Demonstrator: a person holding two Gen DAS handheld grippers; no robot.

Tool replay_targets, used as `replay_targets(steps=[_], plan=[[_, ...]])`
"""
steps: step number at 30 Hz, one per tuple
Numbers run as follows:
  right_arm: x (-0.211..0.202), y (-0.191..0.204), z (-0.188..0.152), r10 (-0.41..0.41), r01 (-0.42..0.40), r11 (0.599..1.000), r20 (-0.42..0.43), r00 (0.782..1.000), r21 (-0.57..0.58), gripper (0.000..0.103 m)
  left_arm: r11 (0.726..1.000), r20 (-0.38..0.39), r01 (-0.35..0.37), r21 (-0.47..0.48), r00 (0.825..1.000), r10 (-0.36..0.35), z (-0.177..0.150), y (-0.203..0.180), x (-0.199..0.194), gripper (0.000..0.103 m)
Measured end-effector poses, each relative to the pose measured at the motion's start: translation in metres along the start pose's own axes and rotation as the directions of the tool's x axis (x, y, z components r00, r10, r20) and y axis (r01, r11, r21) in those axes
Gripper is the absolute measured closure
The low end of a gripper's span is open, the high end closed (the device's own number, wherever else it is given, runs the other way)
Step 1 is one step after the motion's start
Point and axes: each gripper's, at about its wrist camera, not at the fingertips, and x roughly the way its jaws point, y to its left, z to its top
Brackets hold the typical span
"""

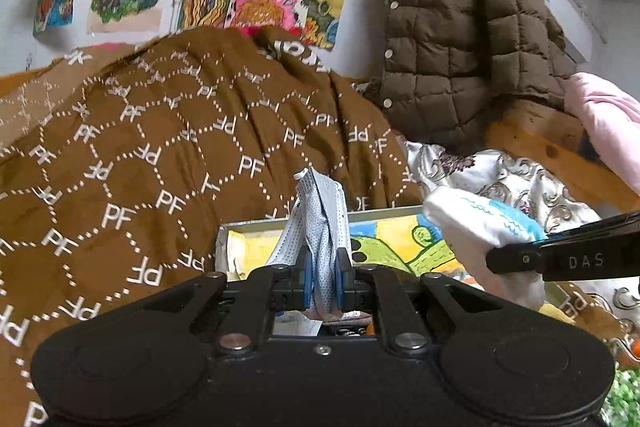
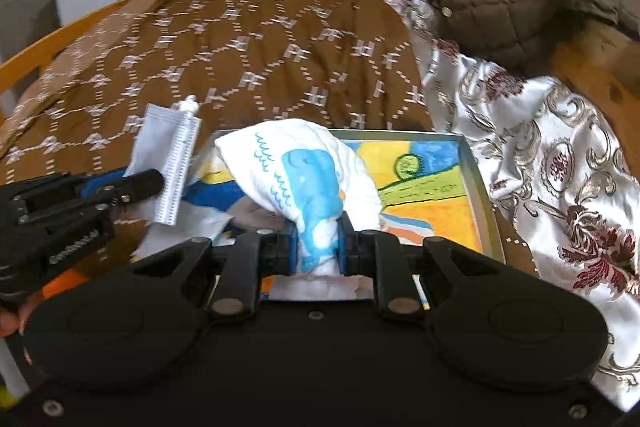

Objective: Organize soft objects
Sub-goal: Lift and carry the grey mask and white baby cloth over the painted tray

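Observation:
My left gripper (image 1: 323, 277) is shut on a pale blue face mask (image 1: 316, 219), which stands up between the blue pads. From the right wrist view the same mask (image 2: 166, 167) hangs from the left gripper (image 2: 154, 183) at the left edge. My right gripper (image 2: 319, 247) is shut on a bunched white cloth with a blue whale print (image 2: 304, 179). That cloth (image 1: 476, 227) and the right gripper's finger (image 1: 528, 259) show at the right of the left wrist view. Both hover over a metal-framed tray with a painted picture (image 2: 478, 187).
A brown blanket with a white PF pattern (image 1: 160, 155) covers the bed behind the tray. A silvery floral cloth (image 2: 560, 155) lies to the right. A brown quilted jacket (image 1: 460, 27) hangs on the wooden frame, with a pink cloth (image 1: 612, 123) beside it. Drawings cover the wall.

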Motion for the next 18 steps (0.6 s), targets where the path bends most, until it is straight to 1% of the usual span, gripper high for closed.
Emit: replay_targets(steps=[3,6,9,18], plan=[[0.017,0.002,-0.009,-0.025,0.025,1.000,-0.001,1.000,0.016,0.091,1.000,-0.016,-0.003,-0.004,1.000,0.003,-0.004,0.001,0.015,0.092],[0.025,0.006,-0.010,-0.045,0.045,0.999,-0.006,0.999,0.019,0.091,1.000,-0.031,-0.003,-0.001,1.000,0.003,-0.007,0.001,0.025,0.092],[0.035,0.009,-0.014,-0.059,0.060,0.998,-0.015,0.998,0.013,0.091,1.000,-0.064,0.002,-0.001,0.998,-0.002,-0.012,0.001,0.036,0.092],[0.073,0.005,-0.022,-0.071,0.071,0.997,-0.048,0.996,-0.001,0.090,1.000,-0.131,0.021,-0.003,0.991,-0.021,-0.023,-0.004,0.049,0.091]])
